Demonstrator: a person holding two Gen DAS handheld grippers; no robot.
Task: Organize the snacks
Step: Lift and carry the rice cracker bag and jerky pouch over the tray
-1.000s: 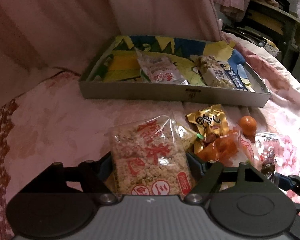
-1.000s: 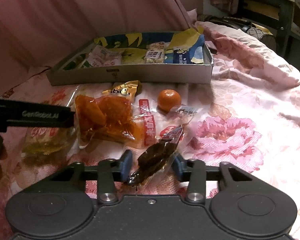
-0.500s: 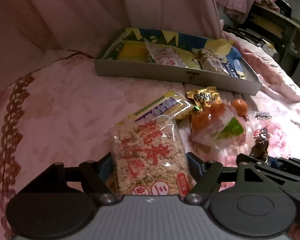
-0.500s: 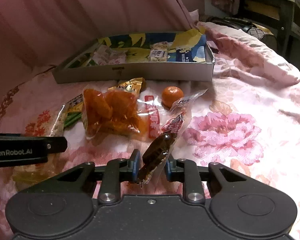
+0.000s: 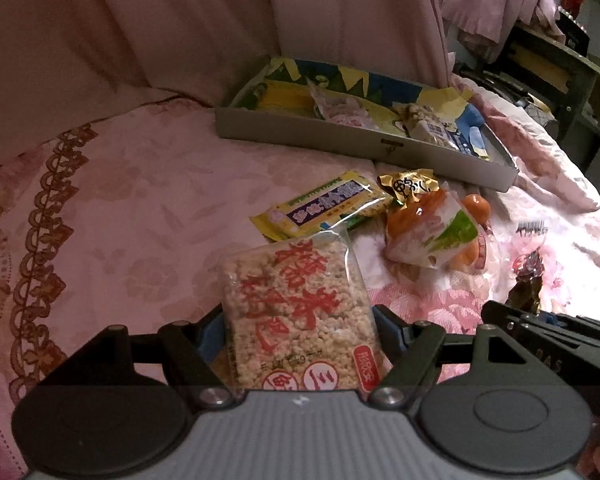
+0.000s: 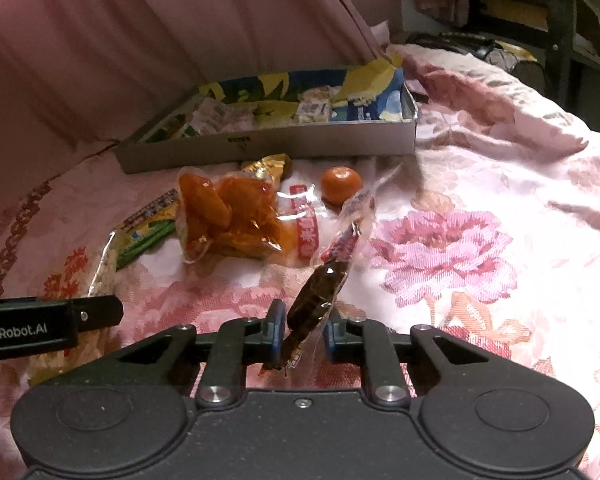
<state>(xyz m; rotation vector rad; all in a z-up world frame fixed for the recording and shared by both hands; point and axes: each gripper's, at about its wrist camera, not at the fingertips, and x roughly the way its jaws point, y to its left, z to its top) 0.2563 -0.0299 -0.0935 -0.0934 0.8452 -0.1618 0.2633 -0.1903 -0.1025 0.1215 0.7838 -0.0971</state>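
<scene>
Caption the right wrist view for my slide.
Right gripper closing on a dark clear-wrapped snack above the pink floral bedspread.

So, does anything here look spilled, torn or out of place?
Nothing spilled or torn. One oddity: a loose tangerine sits among the wrapped snacks on the bedspread, outside the tray. The dark snack packet hangs tilted between the closing right gripper jaws.
</scene>
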